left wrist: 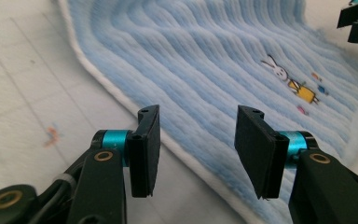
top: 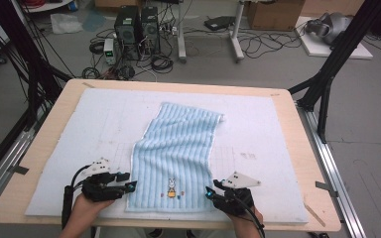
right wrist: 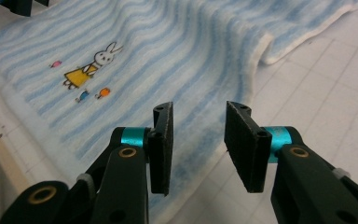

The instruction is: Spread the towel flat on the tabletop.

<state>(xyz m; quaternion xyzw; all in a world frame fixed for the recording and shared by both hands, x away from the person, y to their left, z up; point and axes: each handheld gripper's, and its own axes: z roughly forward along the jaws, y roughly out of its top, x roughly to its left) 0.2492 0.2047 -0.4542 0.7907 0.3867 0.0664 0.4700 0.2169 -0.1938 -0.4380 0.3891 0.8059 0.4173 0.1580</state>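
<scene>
Blue towel (top: pixel 178 153) unclamped, both hand-held grippers (top: pixel 130 186) (top: pixel 209 192) apart at near corners; shallow bite risks slipping off hem.

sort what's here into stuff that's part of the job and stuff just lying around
In the job:
light blue striped terry towel with a rabbit picture
left tongs
right tongs
white foam mat

Lying about:
two black computer towers
brown cardboard box
black floor cables
</scene>
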